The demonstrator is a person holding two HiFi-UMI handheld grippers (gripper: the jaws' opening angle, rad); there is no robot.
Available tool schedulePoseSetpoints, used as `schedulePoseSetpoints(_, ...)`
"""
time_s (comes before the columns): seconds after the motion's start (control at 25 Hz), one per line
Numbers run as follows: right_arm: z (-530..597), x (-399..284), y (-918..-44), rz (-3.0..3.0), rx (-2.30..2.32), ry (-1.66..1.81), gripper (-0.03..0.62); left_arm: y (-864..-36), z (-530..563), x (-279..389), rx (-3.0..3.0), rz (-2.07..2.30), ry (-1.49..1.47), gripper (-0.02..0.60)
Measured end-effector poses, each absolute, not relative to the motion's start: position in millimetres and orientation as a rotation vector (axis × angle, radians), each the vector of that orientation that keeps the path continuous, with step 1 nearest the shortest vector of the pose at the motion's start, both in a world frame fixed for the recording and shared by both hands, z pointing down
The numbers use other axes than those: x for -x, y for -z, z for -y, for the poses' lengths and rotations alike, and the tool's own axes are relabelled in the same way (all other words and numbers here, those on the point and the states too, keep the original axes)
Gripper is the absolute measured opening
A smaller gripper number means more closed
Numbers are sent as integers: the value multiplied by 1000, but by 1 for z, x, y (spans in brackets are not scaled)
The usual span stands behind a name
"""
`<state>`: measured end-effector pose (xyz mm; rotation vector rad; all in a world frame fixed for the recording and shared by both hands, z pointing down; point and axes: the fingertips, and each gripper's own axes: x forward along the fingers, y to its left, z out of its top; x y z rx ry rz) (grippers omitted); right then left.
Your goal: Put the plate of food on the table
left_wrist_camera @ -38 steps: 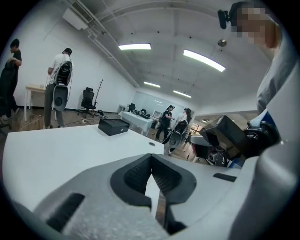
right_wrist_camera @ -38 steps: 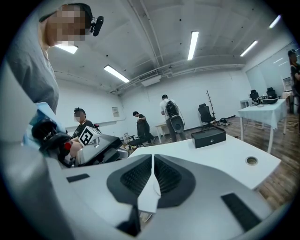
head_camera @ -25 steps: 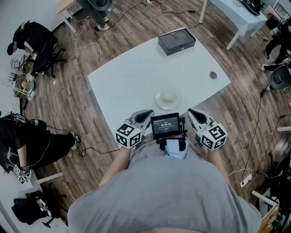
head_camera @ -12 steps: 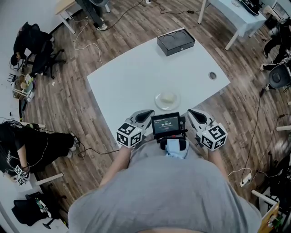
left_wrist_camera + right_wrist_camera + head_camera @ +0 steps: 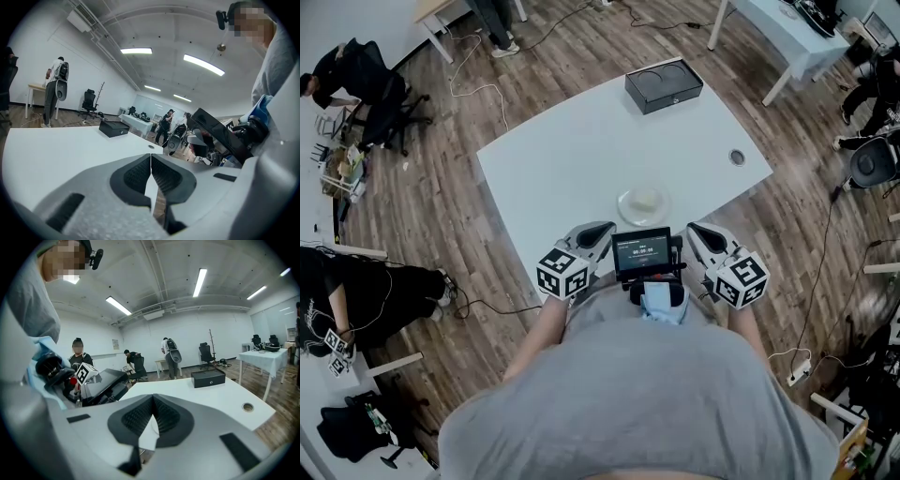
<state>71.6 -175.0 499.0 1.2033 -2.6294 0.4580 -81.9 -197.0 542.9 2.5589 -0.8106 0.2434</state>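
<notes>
Left gripper: jaws fully closed, pads touching, nothing in them. Right gripper: same, tips together and empty. Both sit at the person's waist, either side of a small screen, at the near edge of the white table. Plate of food is on the table just ahead of the screen, clear of both grippers. Black box is at the far edge.

left gripper + right gripper: 2 | plate of food: 1 | black box: 1 | white table + second white table: 2 | screen: 1
</notes>
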Motion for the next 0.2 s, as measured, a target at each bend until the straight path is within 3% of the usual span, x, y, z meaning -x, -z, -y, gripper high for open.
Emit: schedulePoseSetpoints(0.2, 177, -71, -498, 2629, -1196, -453, 29, -543, 199, 84, -2552, 814, -225, 19)
